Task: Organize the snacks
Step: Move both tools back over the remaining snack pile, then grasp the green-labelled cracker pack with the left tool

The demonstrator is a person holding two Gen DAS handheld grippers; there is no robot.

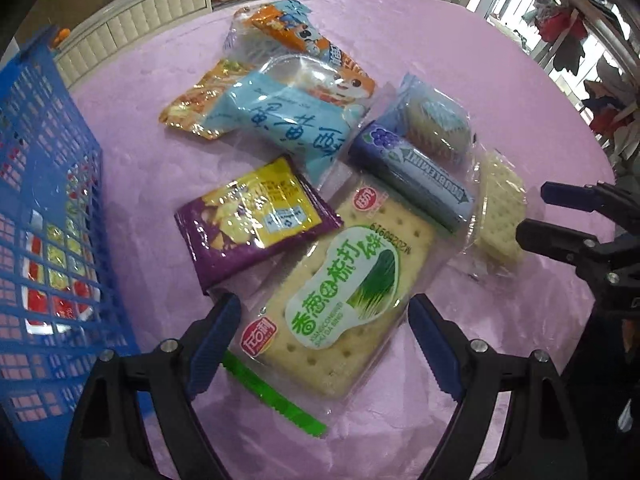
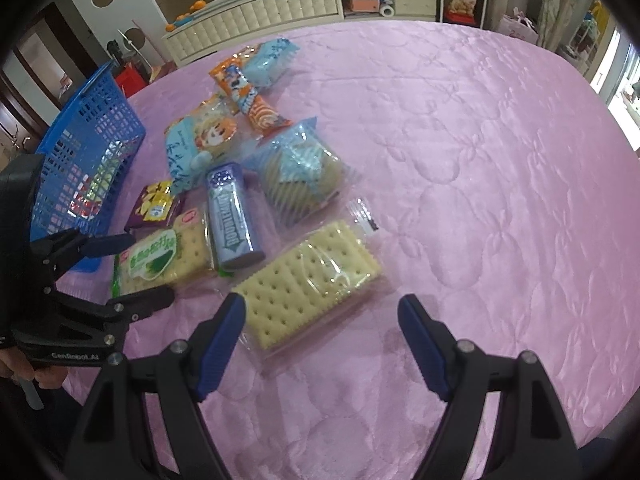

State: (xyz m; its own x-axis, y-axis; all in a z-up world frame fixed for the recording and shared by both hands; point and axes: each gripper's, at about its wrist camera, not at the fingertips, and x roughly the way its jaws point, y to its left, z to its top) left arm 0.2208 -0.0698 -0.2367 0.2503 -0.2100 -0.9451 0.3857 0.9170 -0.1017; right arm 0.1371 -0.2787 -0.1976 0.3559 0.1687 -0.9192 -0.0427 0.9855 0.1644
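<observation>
Your left gripper (image 1: 324,322), jaws wide and empty, straddles the green-labelled clear-wrapped cracker pack (image 1: 344,300). Your right gripper (image 2: 322,326), equally wide and empty, hangs over the plain clear-wrapped cracker pack (image 2: 308,284). Blue plastic lattice basket (image 1: 48,184) far left.

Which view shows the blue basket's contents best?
The left wrist view: the blue basket fills its left side, with red and yellow packets visible through the mesh. In the right wrist view the basket sits smaller, farther off; its contents are only glints.

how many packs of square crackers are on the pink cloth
2. The green-label pack lies between the left claw's open jaws; the plain pack lies before the right claw. Others may be hidden.
</observation>
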